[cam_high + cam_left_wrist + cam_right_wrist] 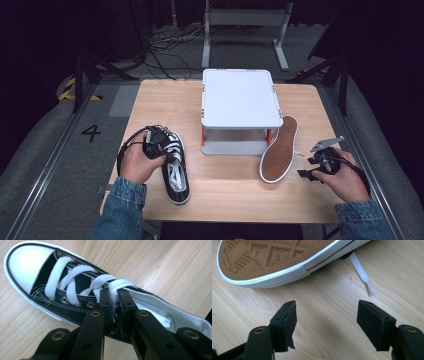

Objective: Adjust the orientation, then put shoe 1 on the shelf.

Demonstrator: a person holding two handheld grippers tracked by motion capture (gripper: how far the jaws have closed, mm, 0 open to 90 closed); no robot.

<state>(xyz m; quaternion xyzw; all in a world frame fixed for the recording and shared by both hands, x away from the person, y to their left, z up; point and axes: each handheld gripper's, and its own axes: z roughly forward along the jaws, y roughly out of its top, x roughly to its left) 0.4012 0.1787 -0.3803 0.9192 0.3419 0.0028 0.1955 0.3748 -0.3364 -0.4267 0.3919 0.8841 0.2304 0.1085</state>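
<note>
Item: my left gripper (114, 296) clenched on upright sneaker's (75, 290) tongue, lift pending; right gripper (325, 322) released, overturned sneaker (277, 260) ahead untouched

The right tongs (325, 323) stand wide apart over bare wooden worktop (327, 345), nothing between the two black pads. Beyond them a sneaker (274, 262) lies with its tan, diamond-patterned sole turned towards the camera, the white rubber rim resting on the wood. A flat white lace (362, 273) trails out from under the sneaker, its tip lying just beyond the right-hand pad.
</note>
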